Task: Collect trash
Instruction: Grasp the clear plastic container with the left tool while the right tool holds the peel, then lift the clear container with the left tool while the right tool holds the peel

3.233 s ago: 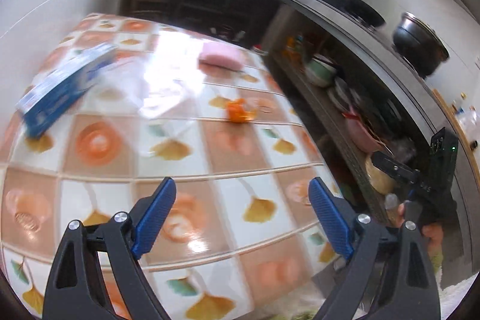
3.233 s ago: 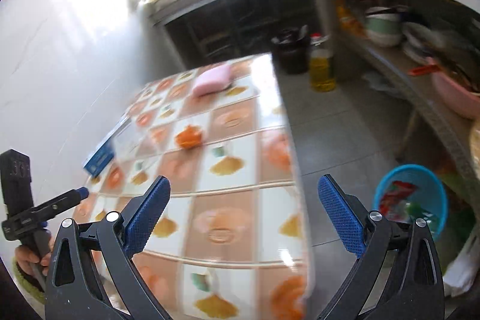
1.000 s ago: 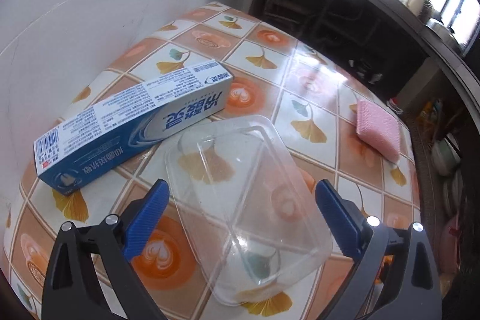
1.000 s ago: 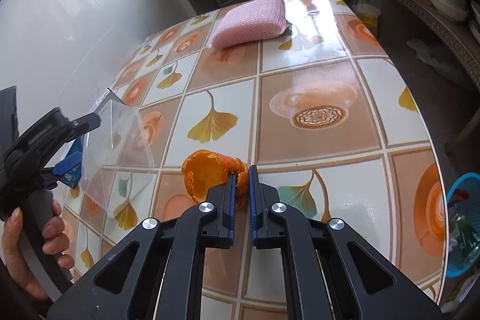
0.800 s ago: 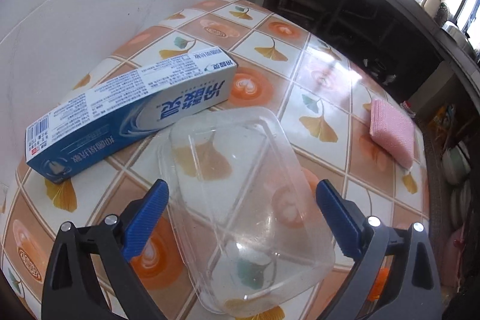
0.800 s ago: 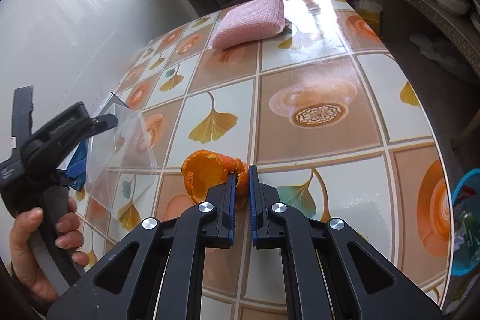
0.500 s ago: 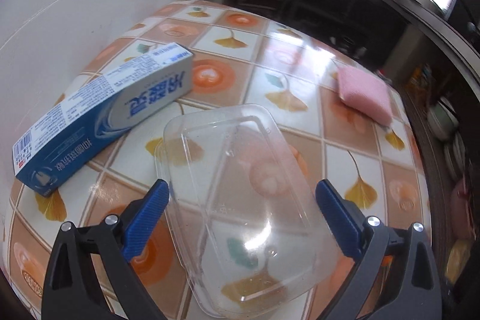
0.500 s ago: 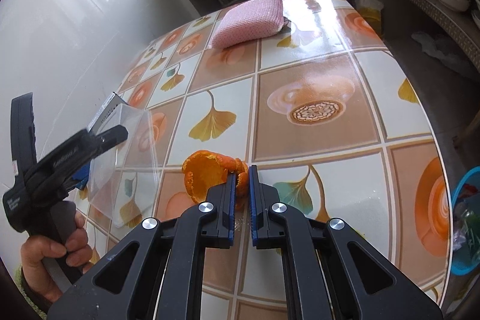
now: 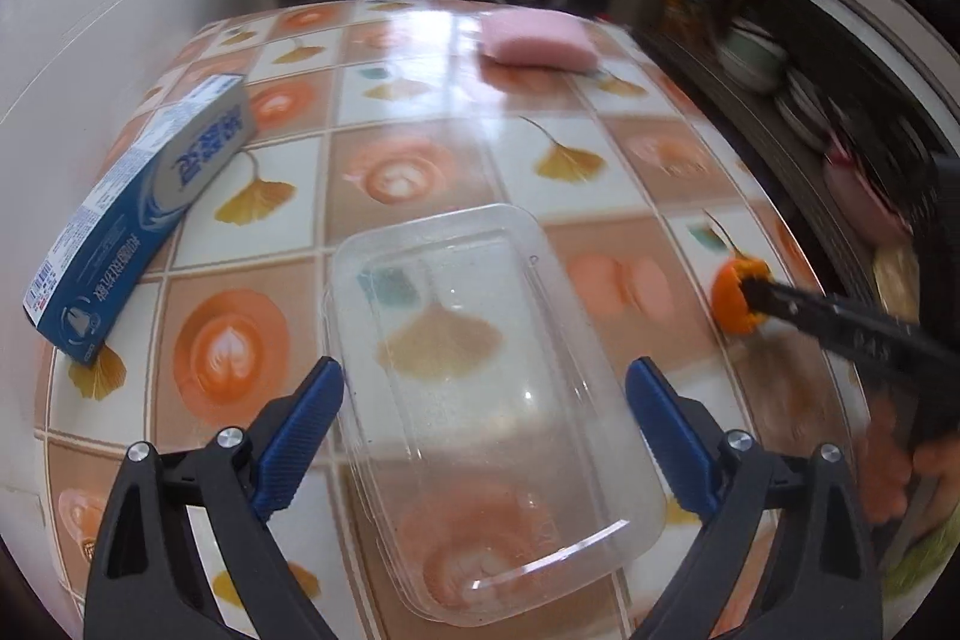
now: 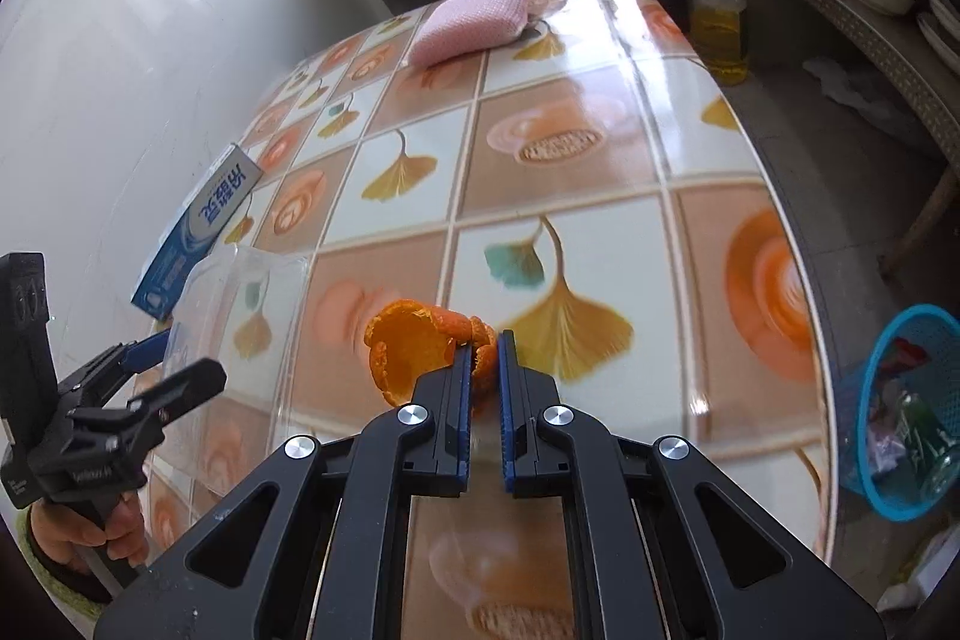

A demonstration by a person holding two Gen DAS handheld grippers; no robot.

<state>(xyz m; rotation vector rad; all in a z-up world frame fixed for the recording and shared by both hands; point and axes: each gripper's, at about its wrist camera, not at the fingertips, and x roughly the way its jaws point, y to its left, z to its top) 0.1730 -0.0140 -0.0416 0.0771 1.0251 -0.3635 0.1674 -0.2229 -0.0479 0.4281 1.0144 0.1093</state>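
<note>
Orange peel [image 10: 414,349] being pinched by right gripper [image 10: 482,349] on tiled table [image 10: 600,214]; clear plastic tray [image 9: 486,400] being straddled by spread-wide left gripper [image 9: 483,400].
Peel is judged light, soft, tearable, being gripped at curled rim. Tray, thin, glossy, flexible, probably slippery, is best being taken by its edge.

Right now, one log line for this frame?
right gripper: shut on orange peel | left gripper: open, around clear plastic tray | trash basket: on floor
</note>
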